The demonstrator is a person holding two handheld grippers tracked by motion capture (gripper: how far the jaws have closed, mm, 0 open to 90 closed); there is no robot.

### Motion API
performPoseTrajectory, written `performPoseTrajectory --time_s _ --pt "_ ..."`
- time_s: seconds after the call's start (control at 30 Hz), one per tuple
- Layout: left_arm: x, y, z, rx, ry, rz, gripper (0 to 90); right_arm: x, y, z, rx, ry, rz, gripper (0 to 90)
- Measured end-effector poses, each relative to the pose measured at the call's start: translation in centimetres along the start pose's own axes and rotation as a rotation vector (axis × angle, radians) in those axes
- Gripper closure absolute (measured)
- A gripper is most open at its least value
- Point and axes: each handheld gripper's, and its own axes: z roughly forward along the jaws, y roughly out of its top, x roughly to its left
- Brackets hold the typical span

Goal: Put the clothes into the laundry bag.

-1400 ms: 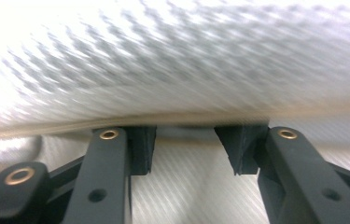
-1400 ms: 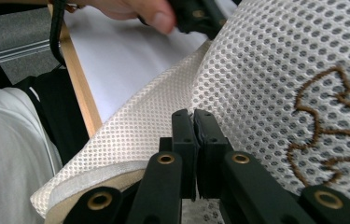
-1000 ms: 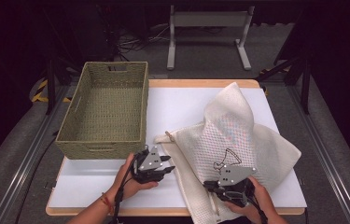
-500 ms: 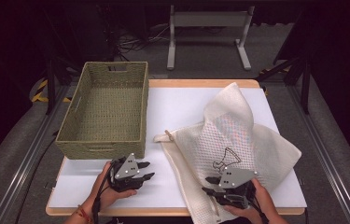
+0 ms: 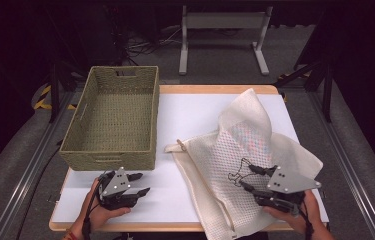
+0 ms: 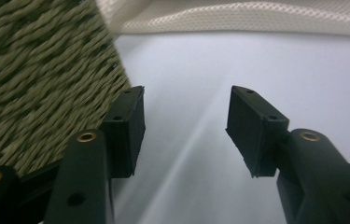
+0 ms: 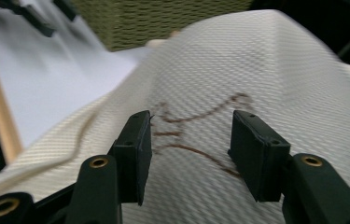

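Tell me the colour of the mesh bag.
Cream-white mesh bag, clearest in the high view.

The left gripper (image 5: 137,184) is drawn back from the edge of the cream mesh laundry bag (image 5: 247,165) toward the near left of the white table top (image 5: 195,115), beside the near wall of the olive woven rectangular basket (image 5: 110,161). Its jaws have just been opening, with nothing between them. The right gripper (image 5: 247,177) is lifted slightly above the bag's dark cord (image 7: 196,116), and its jaws, shut a second ago, have just been opening and stand clear of the fabric.
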Motion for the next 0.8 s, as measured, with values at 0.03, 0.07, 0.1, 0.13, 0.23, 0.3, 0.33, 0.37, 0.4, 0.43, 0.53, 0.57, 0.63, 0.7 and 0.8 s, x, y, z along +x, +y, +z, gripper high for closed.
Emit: performPoseTrajectory --time_s 0.03,0.07,0.1,0.13,0.23,0.3,0.33,0.37,0.4,0.43,0.53,0.57,0.63,0.7,0.8 --pt "0.2 -0.2 -0.3 0.001 0.003 -0.003 42.7 -0.5 -0.2 -0.4 -0.004 -0.012 0.005 45.7" --pt "0.3 -0.5 -0.5 -0.002 0.009 -0.009 41.0 -1.0 -0.4 -0.8 -0.007 -0.025 0.01 43.4" --pt "0.4 -0.7 -0.8 -0.002 0.03 -0.015 36.8 -1.4 -0.6 -1.3 -0.008 -0.033 0.016 40.8" --pt "0.6 -0.9 -1.1 -0.001 0.044 -0.024 32.0 -1.9 -0.9 -1.7 -0.012 -0.035 0.019 39.3" --pt "0.9 -1.4 -1.9 -0.014 0.075 -0.044 25.2 -2.6 -2.2 -2.9 -0.009 -0.032 0.051 28.6" --pt "1.1 -1.9 -2.4 -0.035 0.086 -0.068 20.5 -2.6 -3.4 -3.7 -0.002 -0.048 0.058 22.9" --pt "1.2 -2.1 -2.6 -0.033 0.101 -0.071 19.5 -2.6 -4.1 -4.1 -0.001 -0.047 0.065 20.1" --pt "1.2 -2.3 -2.8 -0.03 0.115 -0.072 17.0 -2.5 -4.8 -4.4 0.003 -0.054 0.073 18.1" --pt "1.3 -2.5 -3.0 -0.031 0.115 -0.078 15.7 -2.5 -5.5 -4.7 0.009 -0.062 0.084 16.6" --pt "1.3 -2.8 -3.0 -0.032 0.114 -0.085 15.0 -2.4 -6.2 -4.8 0.018 -0.069 0.089 15.0" --pt "1.5 -3.6 -3.0 -0.014 0.131 -0.099 12.6 -2.1 -8.0 -4.7 0.074 -0.109 0.083 11.8" --pt "1.6 -3.8 -3.0 -0.007 0.141 -0.104 11.8 -2.0 -9.2 -4.3 0.107 -0.121 0.087 10.0" --pt "1.7 -4.3 -3.0 -0.015 0.144 -0.122 11.6 -2.0 -9.7 -4.2 0.109 -0.123 0.098 9.8" --pt "1.8 -4.6 -3.0 -0.02 0.14 -0.13 11.1 -2.1 -10.7 -3.9 0.114 -0.124 0.113 8.8" --pt "1.9 -4.7 -3.1 -0.031 0.138 -0.144 10.5 -2.8 -11.7 -3.9 0.102 -0.122 0.164 8.1"
